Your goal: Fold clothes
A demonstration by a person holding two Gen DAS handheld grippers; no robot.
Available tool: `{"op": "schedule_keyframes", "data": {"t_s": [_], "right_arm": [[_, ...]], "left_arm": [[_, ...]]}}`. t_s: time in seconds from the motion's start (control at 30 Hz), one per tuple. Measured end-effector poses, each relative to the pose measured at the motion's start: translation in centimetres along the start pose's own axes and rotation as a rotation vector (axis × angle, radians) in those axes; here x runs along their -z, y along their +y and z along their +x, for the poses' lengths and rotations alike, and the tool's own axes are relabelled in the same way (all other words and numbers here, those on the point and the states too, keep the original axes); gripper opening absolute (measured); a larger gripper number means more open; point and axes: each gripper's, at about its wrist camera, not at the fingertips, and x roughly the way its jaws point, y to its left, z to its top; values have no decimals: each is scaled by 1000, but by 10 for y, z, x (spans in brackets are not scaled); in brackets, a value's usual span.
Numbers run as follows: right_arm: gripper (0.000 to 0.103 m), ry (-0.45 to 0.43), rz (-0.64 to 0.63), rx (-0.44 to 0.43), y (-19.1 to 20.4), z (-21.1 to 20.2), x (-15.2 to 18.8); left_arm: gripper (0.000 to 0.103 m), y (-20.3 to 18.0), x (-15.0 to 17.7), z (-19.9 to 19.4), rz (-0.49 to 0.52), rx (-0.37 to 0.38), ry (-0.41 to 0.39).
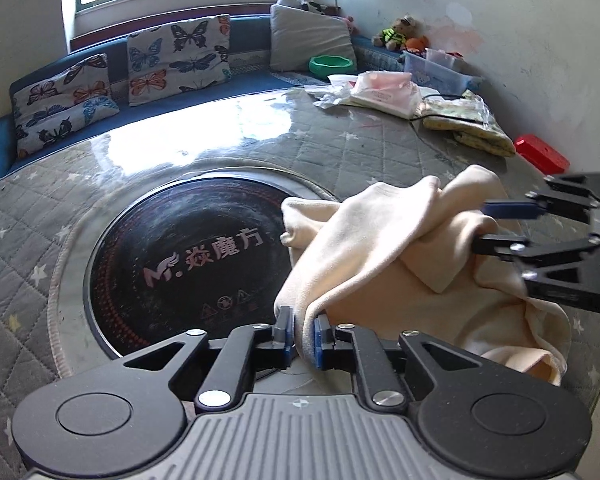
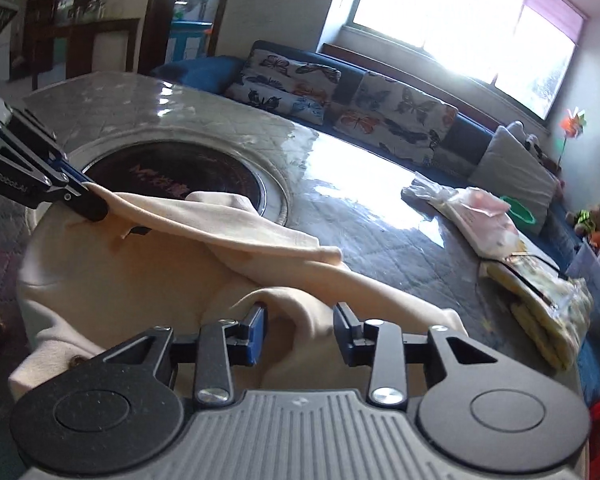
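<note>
1. At the far left of the left wrist view, butterfly-print cushions (image 1: 64,100) lean on a blue bench (image 1: 256,76) under the window.
2. In front of them lies the round tabletop (image 1: 148,152), covered by a grey quilted cloth with stars under a shiny clear sheet.
3. A black round cooktop (image 1: 188,264) with pink lettering is set into the middle of the tabletop.
4. The left gripper (image 1: 302,334) sits low in the centre of its own view; its blue-padded fingers (image 1: 287,330) are nearly together and pinch an edge of the cream garment (image 1: 380,264).
5. The cream garment is bunched and lifted, hanging between the two grippers over the near right part of the tabletop, with its lower folds resting on the quilted cloth and one corner overlapping the cooktop's rim.
6. The right gripper (image 1: 480,226) enters from the right edge of that view, its fingers narrowed on a fold of the garment; in its own view the fingers (image 2: 257,330) stand a moderate gap apart with cloth bunched between them.
7. Farther right, at the back of the tabletop, lie plastic bags (image 1: 380,88) and a yellow patterned cloth (image 1: 472,128).
8. A green bowl (image 1: 332,65) sits on the bench, and a red box (image 1: 542,154) lies beyond the tabletop's right edge.
</note>
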Motion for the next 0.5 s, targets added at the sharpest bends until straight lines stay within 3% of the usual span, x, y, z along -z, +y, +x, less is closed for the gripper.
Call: {"op": "schedule_keyframes", "data": {"t_s": [0.03, 0.07, 0.17, 0.5], "right_arm": [[26, 5, -1, 0, 1, 2, -1], [13, 8, 8, 2, 0, 3, -1], [6, -6, 52, 19, -8, -4, 0], [4, -10, 214, 150, -50, -46, 20]], "left_arm": [[16, -3, -1, 1, 12, 2, -1], [22, -6, -3, 2, 26, 5, -2], [44, -20, -10, 5, 79, 9, -26], [46, -72, -36, 48, 218, 45, -52]]}}
